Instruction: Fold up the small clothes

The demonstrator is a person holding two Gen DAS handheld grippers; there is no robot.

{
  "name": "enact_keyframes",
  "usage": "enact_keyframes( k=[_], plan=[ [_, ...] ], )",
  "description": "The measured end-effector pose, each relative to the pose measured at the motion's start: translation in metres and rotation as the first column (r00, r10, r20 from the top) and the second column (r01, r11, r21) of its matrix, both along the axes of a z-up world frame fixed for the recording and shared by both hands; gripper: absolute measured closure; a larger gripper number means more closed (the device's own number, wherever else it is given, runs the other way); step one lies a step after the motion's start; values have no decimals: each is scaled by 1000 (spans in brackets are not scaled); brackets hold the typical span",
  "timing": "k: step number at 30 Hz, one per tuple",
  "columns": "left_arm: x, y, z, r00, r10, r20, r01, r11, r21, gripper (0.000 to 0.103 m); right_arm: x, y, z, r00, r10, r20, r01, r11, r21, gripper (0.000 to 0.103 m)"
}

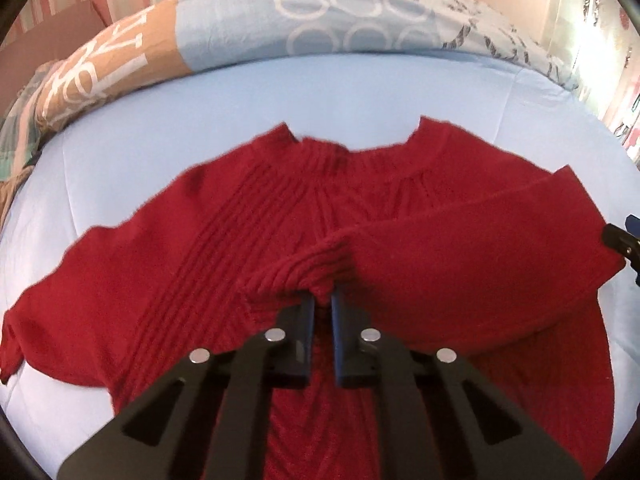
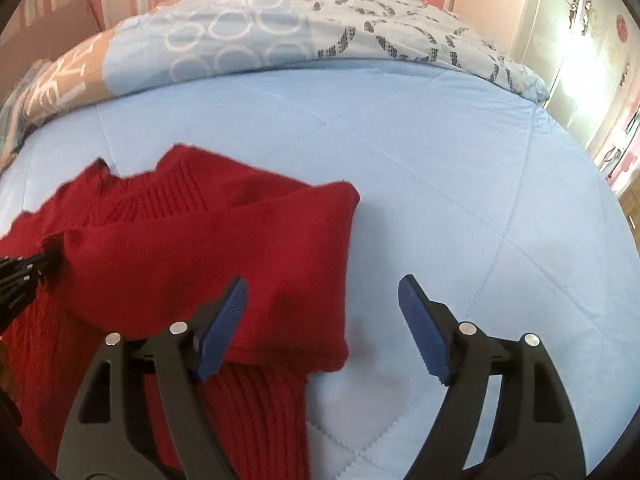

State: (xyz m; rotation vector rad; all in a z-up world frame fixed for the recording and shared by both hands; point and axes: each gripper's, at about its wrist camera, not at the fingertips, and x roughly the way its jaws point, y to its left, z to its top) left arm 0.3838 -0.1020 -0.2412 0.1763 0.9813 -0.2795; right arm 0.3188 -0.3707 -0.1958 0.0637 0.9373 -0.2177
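Note:
A red knit sweater [image 1: 224, 240] lies flat on a light blue quilt [image 1: 360, 92], neck toward the far side. Its right sleeve [image 1: 460, 248] is folded across the chest. My left gripper [image 1: 322, 300] is shut on the ribbed cuff [image 1: 296, 272] of that sleeve over the middle of the sweater. The left sleeve [image 1: 72, 300] lies spread out to the left. In the right wrist view the sweater [image 2: 224, 232] fills the left half. My right gripper [image 2: 322, 300] is open and empty, just above the folded shoulder edge, its left finger over the sweater. The left gripper [image 2: 44, 264] shows at the left edge.
A rolled patterned duvet [image 1: 320, 20] lies along the far side of the bed, in front of a pink striped wall. Bare blue quilt [image 2: 460, 184] spreads to the right of the sweater. A white wardrobe [image 2: 572, 40] stands at the far right.

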Motion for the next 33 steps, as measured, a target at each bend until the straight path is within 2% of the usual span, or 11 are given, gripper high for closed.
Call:
enact_keyframes(
  k=[5, 8, 10, 14, 17, 19, 23, 27, 28, 29, 33],
  plan=[
    [-4, 25, 34, 990, 37, 139, -42, 998, 35, 97, 5, 6, 1, 1000, -6, 8, 5, 998, 56, 17],
    [5, 52, 39, 986, 78, 150, -91, 993, 80, 97, 11, 15, 0, 1000, 16, 13, -17, 995, 94, 18],
    [13, 67, 27, 988, 102, 116, -115, 987, 112, 97, 19, 25, -8, 999, 43, -12, -41, 994, 105, 34],
    [19, 82, -6, 992, 123, 22, -125, 986, 113, 96, 35, 32, -41, 992, 61, -114, -45, 989, 139, 49],
    [14, 79, -12, 992, 116, 42, -120, 984, 134, 96, 36, 32, -47, 992, 58, -109, -43, 990, 135, 59],
    [15, 81, -9, 991, 127, 48, -131, 984, 117, 96, 36, 32, -43, 994, 55, -93, -44, 992, 115, 77],
    [9, 86, 4, 984, 142, 105, -152, 984, 92, 93, 31, 34, -37, 994, 75, -74, -70, 995, 69, 82],
    [7, 94, -4, 979, 176, 106, -192, 968, 160, 60, 32, 36, -43, 991, 92, -102, -88, 995, 42, 78],
    [7, 101, -6, 978, 186, 97, -200, 966, 163, 42, 34, 37, -42, 990, 94, -106, -90, 995, 37, 77],
    [6, 106, -6, 978, 190, 86, -202, 966, 159, 35, 34, 38, -42, 990, 95, -108, -92, 995, 33, 76],
    [-3, 126, 3, 972, 216, 93, -228, 961, 153, 29, 33, 41, -38, 990, 106, -93, -105, 994, 14, 72]
  ],
)
